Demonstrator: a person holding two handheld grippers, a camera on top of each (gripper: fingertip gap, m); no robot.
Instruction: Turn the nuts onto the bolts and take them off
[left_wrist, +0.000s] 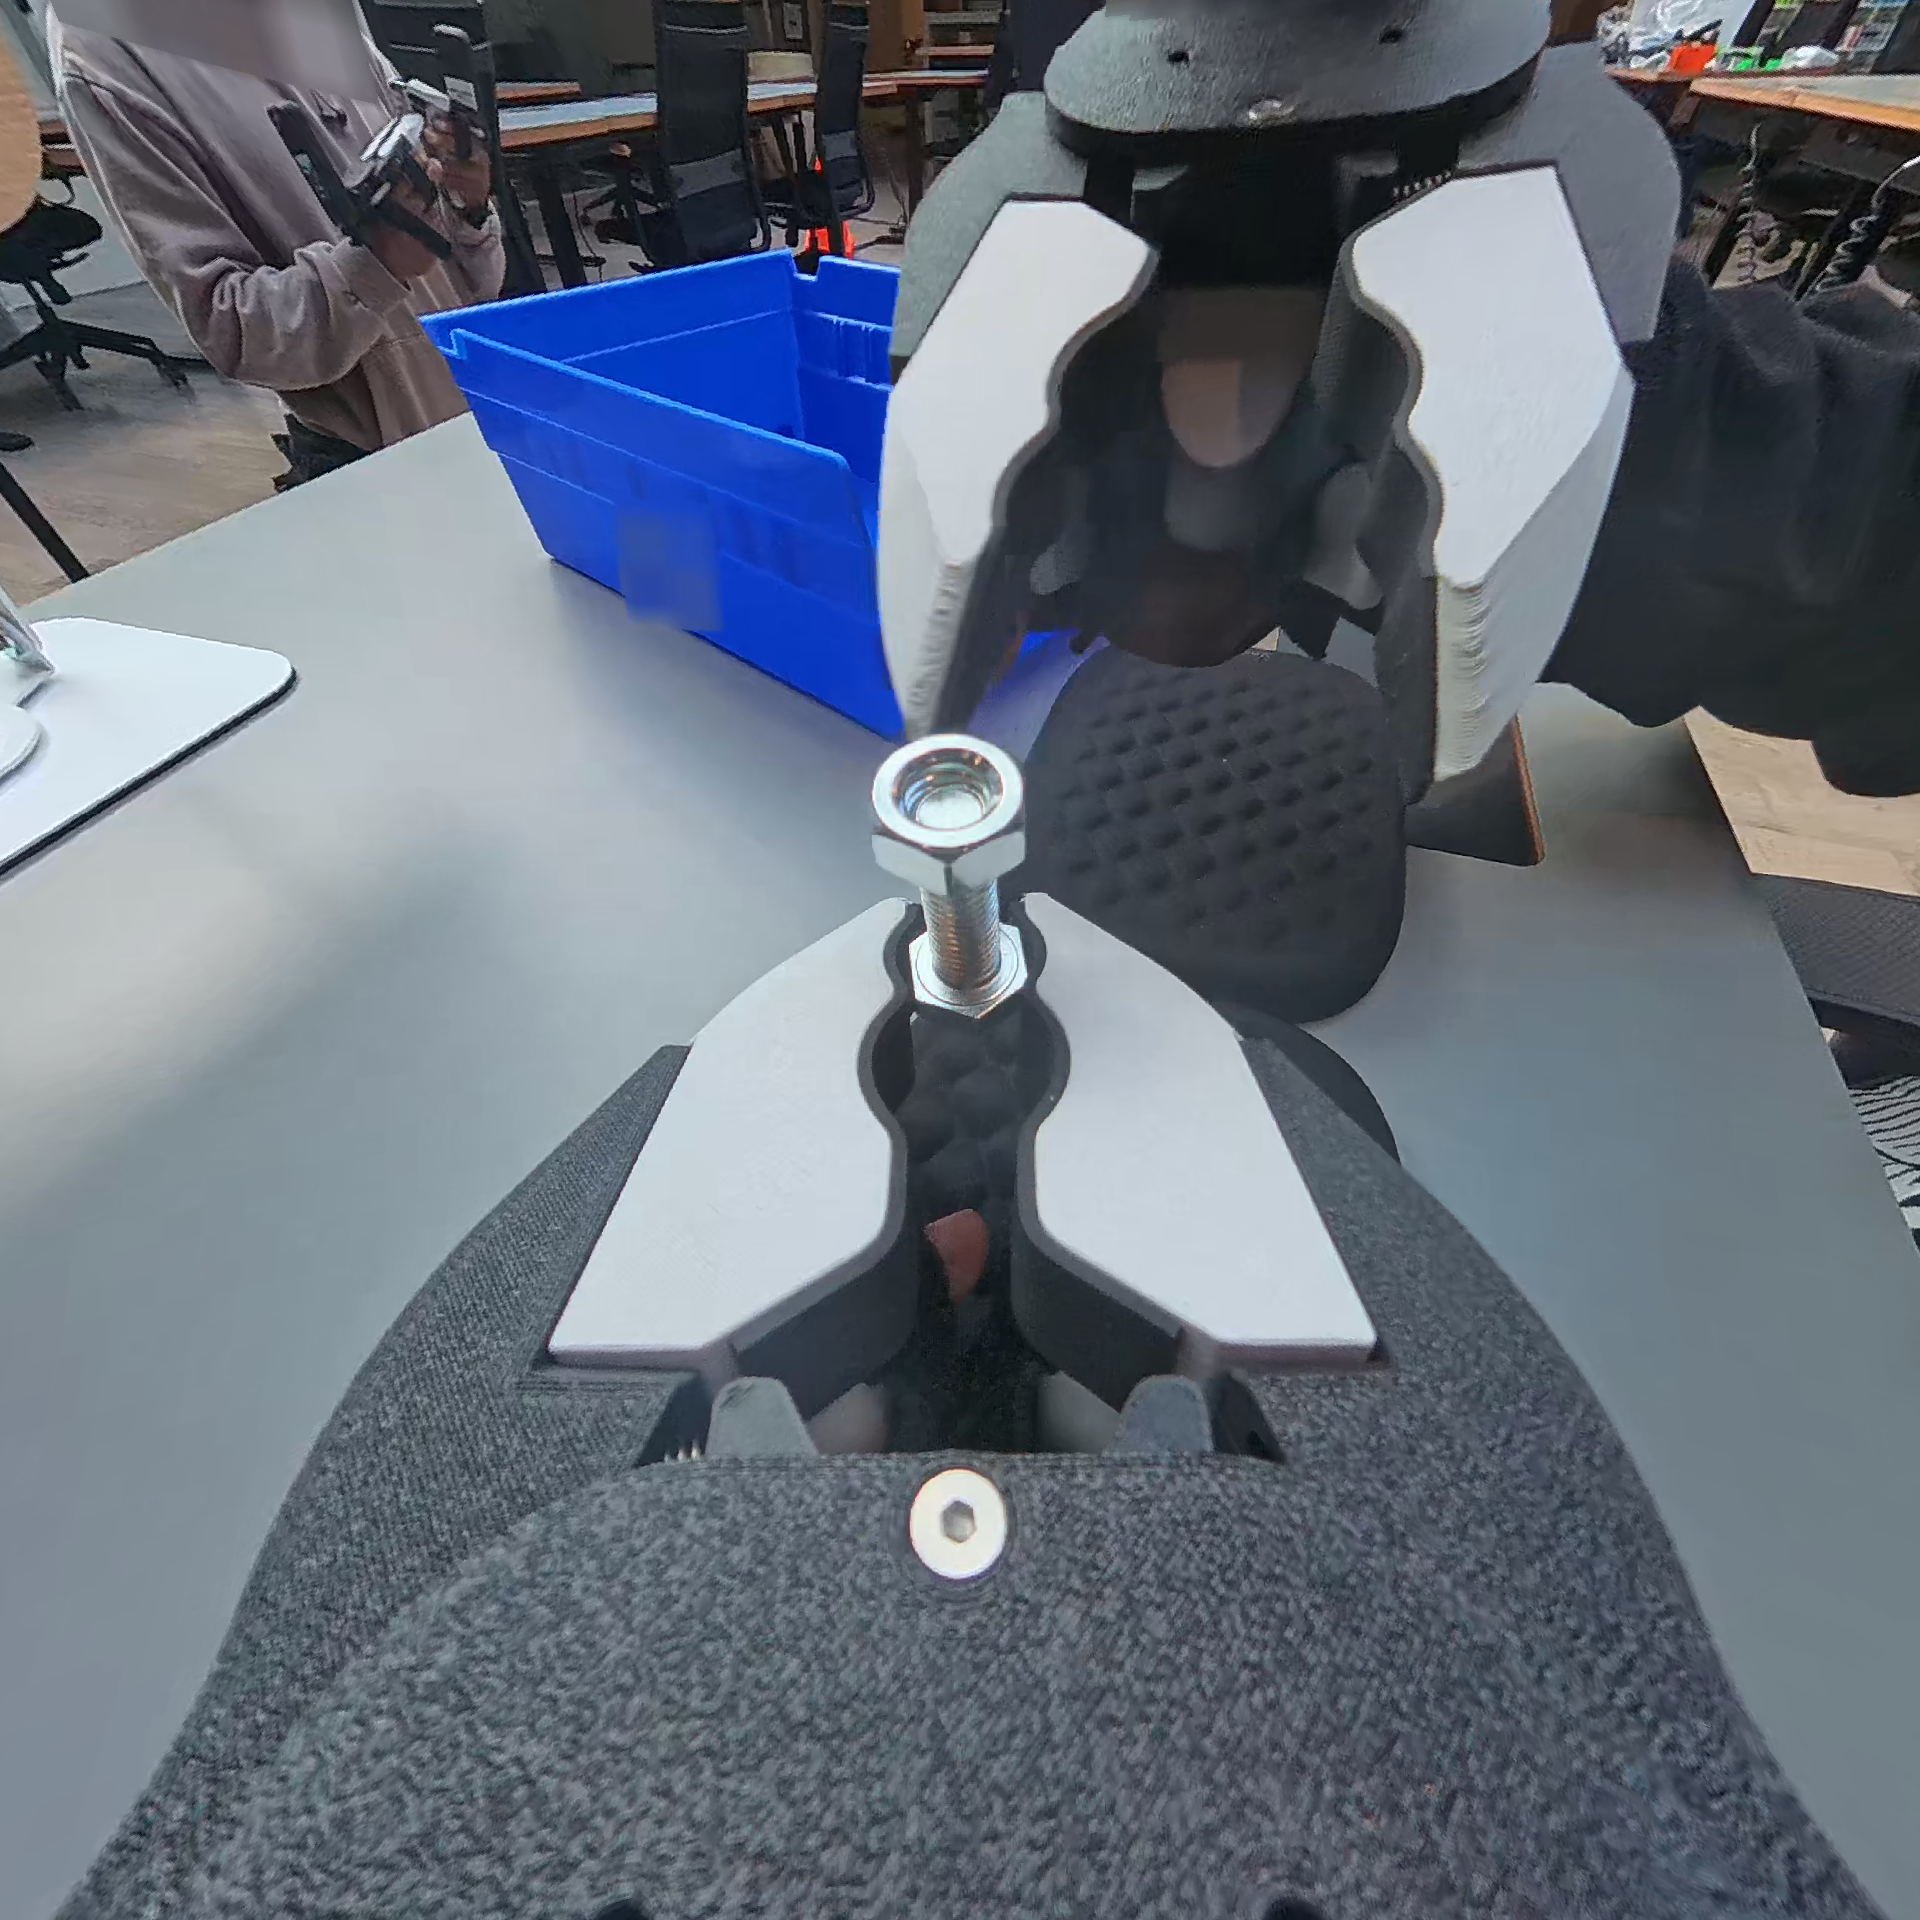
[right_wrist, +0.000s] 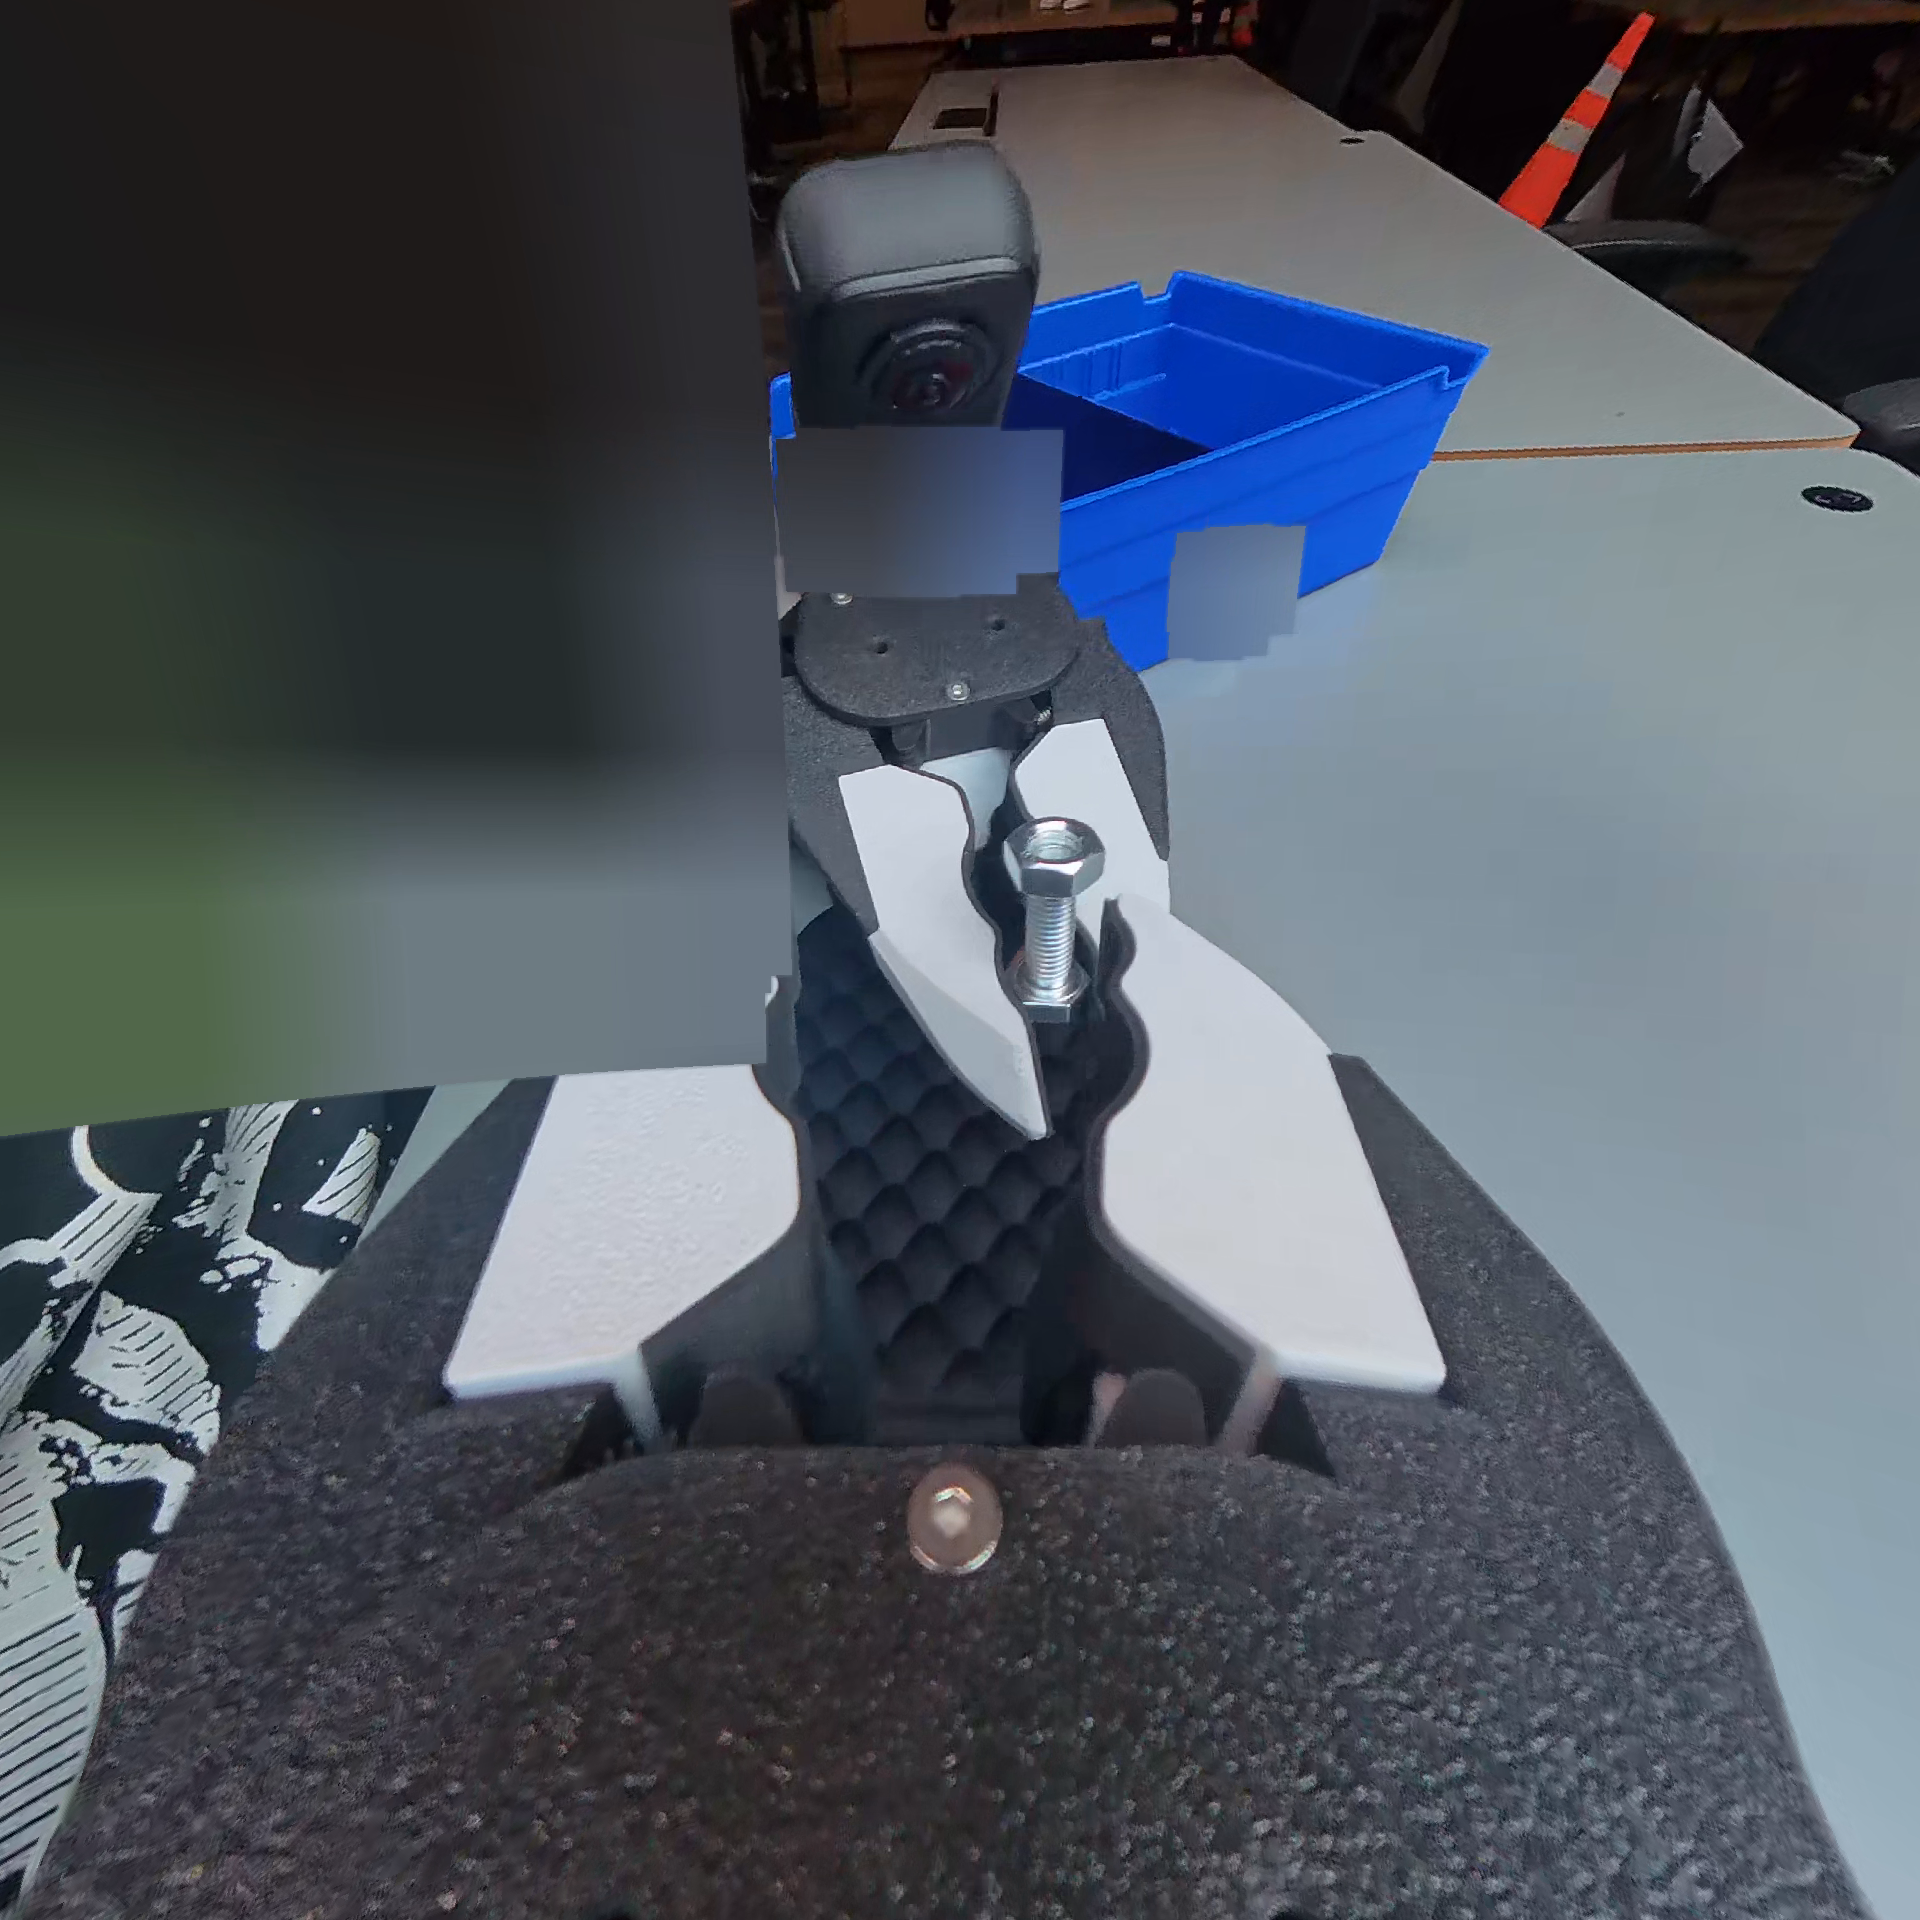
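the left claw (left_wrist: 961, 940) is clamping the bolt (left_wrist: 958, 935) near its head, holding it upright above the grey bench (left_wrist: 416, 935), with the head (left_wrist: 968, 982) sitting between the white fingertips. the nut (left_wrist: 948, 816) is sitting at the very top of the threaded shank, apparently caught by only a few threads. the right claw (left_wrist: 1195, 686) is hovering just behind and above it with its jaws apart, gripping nothing. in the right wrist view the bolt (right_wrist: 1051, 935) and nut (right_wrist: 1051, 847) are showing between that claw's spread fingers.

both parts look like plated steel: small, stiff, light and slippery, so the nut is best taken across two opposite flats, squarely, or it will skid out. a blue bin (left_wrist: 686, 488) is standing behind, toward the bench's far edge. its label is blurred over, and no other writing or brand is readable.
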